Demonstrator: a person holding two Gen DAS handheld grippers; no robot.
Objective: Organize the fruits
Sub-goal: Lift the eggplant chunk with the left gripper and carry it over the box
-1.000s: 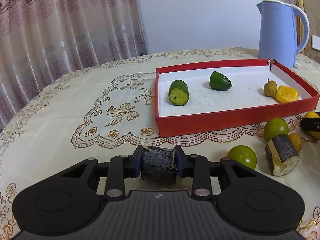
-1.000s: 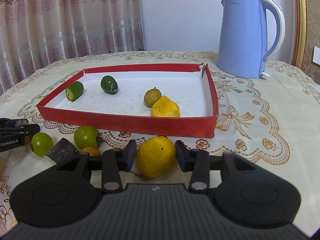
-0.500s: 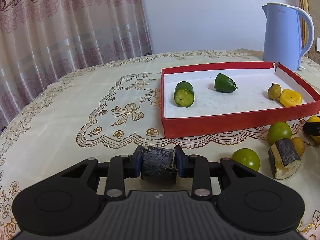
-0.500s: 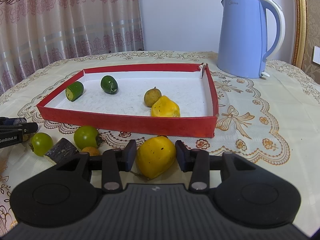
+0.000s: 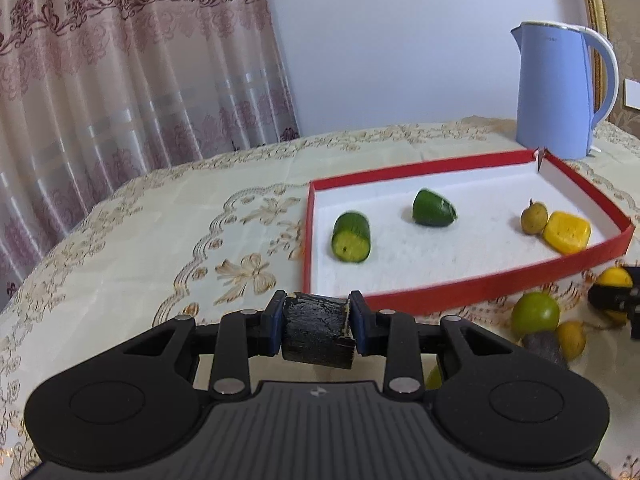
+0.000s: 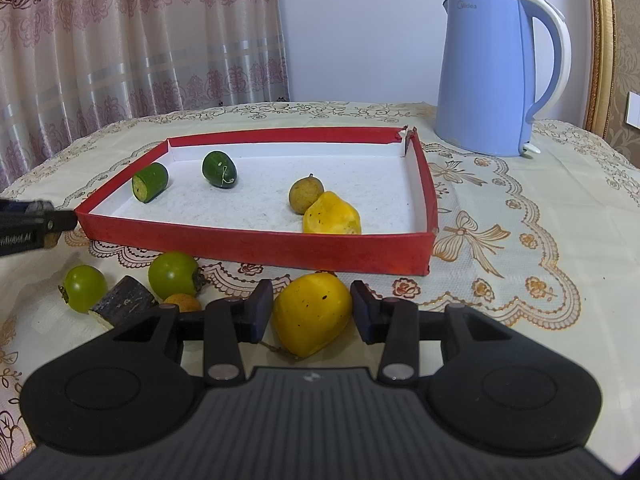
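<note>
My left gripper (image 5: pixel 316 320) is shut on a dark, bark-skinned chunk (image 5: pixel 316 332) and holds it above the cloth, just in front of the red tray (image 5: pixel 460 292). A yellow fruit (image 6: pixel 312 320) sits low over the cloth before the tray's front wall (image 6: pixel 256 246), with my right gripper (image 6: pixel 312 312) shut on it. Inside the tray lie a cut cucumber piece (image 6: pixel 150 182), a green end piece (image 6: pixel 219 169), a small brown fruit (image 6: pixel 304 196) and a yellow piece (image 6: pixel 332 216). Two green fruits (image 6: pixel 174 274) (image 6: pixel 84 288), another dark chunk (image 6: pixel 124 304) and a small orange fruit (image 6: pixel 182 303) lie loose.
A blue kettle (image 6: pixel 496 76) stands behind the tray's far right corner. The embroidered tablecloth (image 5: pixel 180 240) stretches bare to the left of the tray. A curtain (image 5: pixel 120 80) hangs behind the table's left edge, and a gold frame (image 6: pixel 596 40) stands at the far right.
My left gripper has risen with the dark chunk and come nearer the tray's front left corner. The right gripper and its yellow fruit have stayed still.
</note>
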